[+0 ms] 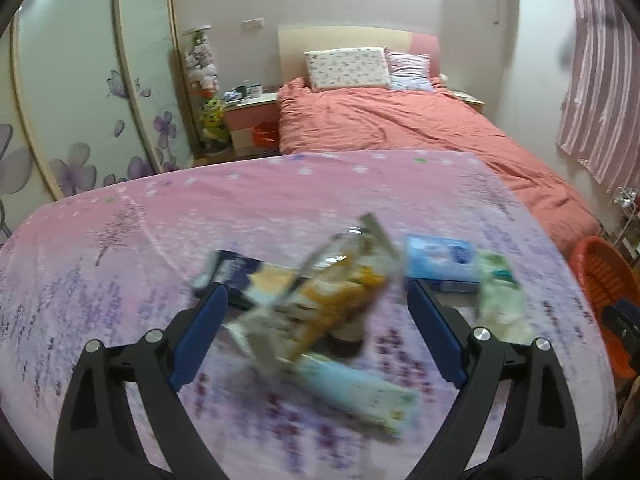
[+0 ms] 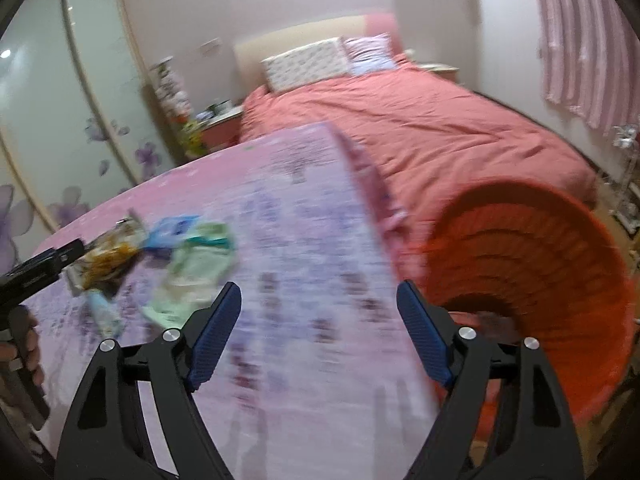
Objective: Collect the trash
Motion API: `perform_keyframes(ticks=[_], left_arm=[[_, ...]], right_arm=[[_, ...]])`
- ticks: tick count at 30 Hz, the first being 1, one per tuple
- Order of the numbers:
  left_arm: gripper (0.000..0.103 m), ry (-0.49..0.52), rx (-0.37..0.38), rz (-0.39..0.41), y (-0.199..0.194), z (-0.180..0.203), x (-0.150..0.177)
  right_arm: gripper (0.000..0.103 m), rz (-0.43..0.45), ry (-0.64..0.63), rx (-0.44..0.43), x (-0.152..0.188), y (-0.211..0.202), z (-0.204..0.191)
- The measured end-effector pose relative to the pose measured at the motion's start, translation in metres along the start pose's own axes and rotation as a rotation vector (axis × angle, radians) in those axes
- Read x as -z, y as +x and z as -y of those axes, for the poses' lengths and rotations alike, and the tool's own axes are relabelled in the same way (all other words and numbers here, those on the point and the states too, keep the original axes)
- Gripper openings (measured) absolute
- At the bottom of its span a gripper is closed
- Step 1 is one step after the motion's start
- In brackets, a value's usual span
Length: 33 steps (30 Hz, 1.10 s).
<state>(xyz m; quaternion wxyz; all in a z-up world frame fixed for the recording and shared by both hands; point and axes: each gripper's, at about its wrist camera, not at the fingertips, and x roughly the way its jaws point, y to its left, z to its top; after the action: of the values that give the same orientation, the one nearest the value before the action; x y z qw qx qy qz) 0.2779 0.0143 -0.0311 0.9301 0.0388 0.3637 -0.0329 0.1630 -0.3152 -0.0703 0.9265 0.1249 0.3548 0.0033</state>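
Several pieces of trash lie on a table with a pink floral cloth [image 1: 120, 240]. A yellow snack wrapper [image 1: 332, 292] lies between my open left gripper [image 1: 316, 296] fingers, blurred. Around it are a dark blue packet [image 1: 236, 270], a light blue box [image 1: 440, 260], a green-white wrapper [image 1: 500, 296] and a pale blue-green wrapper [image 1: 360, 392]. My right gripper [image 2: 320, 300] is open and empty over the cloth [image 2: 304, 240], right of the trash pile [image 2: 112, 256]. An orange basket [image 2: 540, 280] stands beside the table's right edge.
A bed with a salmon cover [image 1: 400, 120] lies behind the table. A wardrobe with purple flowers [image 1: 80, 120] is at left. A nightstand [image 1: 248, 112] and pink striped curtains [image 1: 600, 80] show. The left gripper [image 2: 36, 272] appears at the right wrist view's left edge.
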Motion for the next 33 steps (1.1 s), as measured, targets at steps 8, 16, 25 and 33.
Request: perform_keyframes(ticks=[8,16,25,33], left_arm=[[0.089,0.045,0.031,-0.037,0.022,-0.015,-0.008],[0.089,0.123,0.026,-0.070,0.044,-0.001,-0.007],[0.062,0.155,0.066,-0.127,0.061,0.009,-0.001],[0.020,0.098,0.102,-0.056,0.036,0.002,-0.005]], right_arm=[[0.079,-0.123,-0.073,-0.060,-0.004,0.055,-0.071],[0.012,-0.146,-0.161,0.028,0.001,0.072,-0.096],[0.007,-0.143,-0.159,0.030,0.009,0.058,-0.080],[0.007,-0.144,-0.137,0.034,0.016,0.052,-0.076]])
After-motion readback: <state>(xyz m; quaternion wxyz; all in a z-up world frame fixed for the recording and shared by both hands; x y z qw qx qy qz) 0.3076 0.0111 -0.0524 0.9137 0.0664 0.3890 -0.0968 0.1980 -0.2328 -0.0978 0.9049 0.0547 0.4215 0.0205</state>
